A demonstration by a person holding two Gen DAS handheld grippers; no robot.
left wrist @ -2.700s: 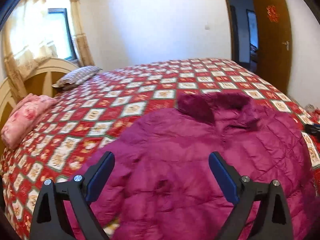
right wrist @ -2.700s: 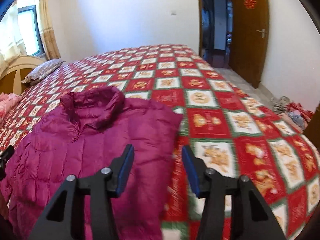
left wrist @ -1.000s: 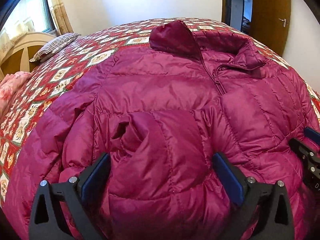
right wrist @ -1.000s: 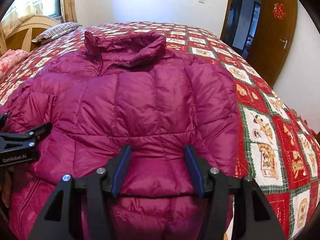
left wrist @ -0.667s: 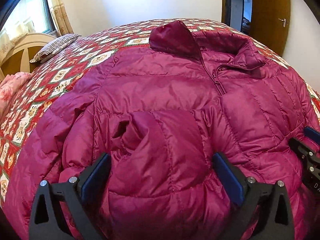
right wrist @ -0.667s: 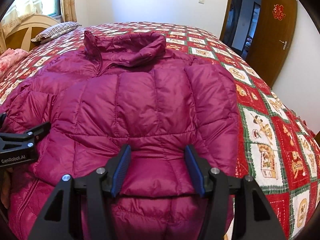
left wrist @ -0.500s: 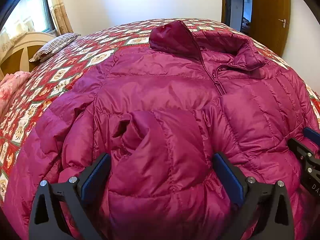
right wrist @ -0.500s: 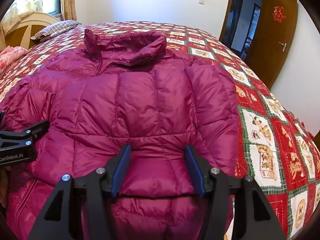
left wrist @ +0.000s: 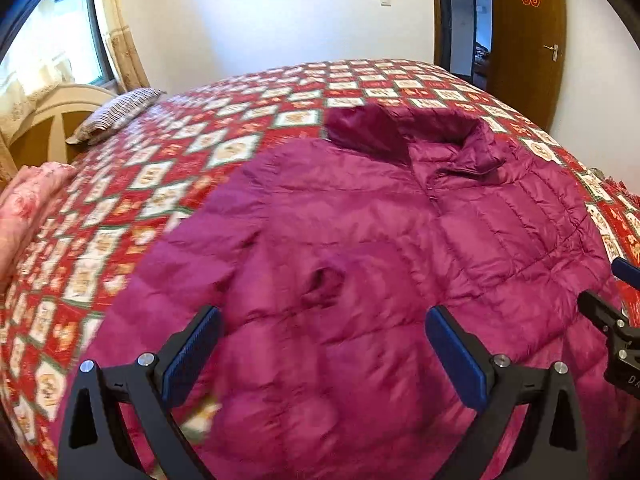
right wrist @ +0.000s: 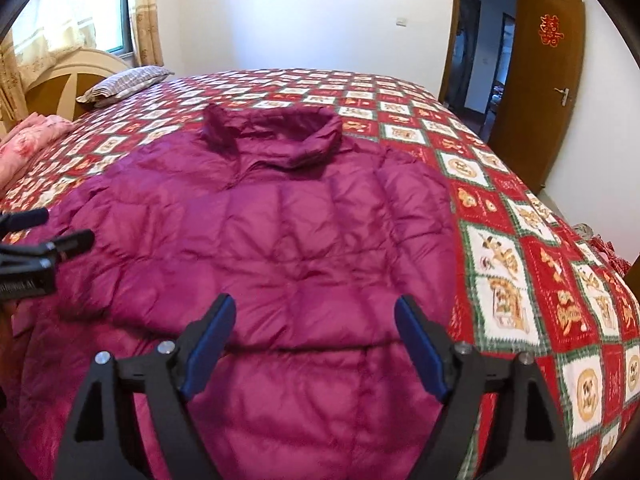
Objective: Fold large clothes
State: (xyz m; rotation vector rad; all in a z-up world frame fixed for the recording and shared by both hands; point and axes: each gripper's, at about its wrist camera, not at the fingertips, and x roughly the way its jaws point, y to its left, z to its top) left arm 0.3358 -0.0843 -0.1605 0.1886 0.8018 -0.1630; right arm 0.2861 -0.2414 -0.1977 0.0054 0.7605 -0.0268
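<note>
A magenta quilted down jacket [left wrist: 360, 240] lies front-up on the bed, collar toward the far side, both sleeves folded in over its front; it also shows in the right wrist view [right wrist: 288, 240]. My left gripper [left wrist: 320, 344] is open and empty, raised above the jacket's left front. My right gripper [right wrist: 316, 336] is open and empty, raised above the jacket's lower right front. Each gripper shows at the edge of the other's view: the right one [left wrist: 616, 320] and the left one [right wrist: 36, 240].
The bed carries a red, white and green patterned quilt [right wrist: 520, 220]. A striped pillow [left wrist: 116, 116] and a pink folded blanket [left wrist: 28, 204] lie at the left by the headboard [right wrist: 60, 80]. A brown door [right wrist: 540, 92] stands open at the right.
Both grippers have lifted up and back from the jacket, which now looks smaller and lower. The right gripper's jaws have opened wider. The jacket lies with its sleeves folded in.
</note>
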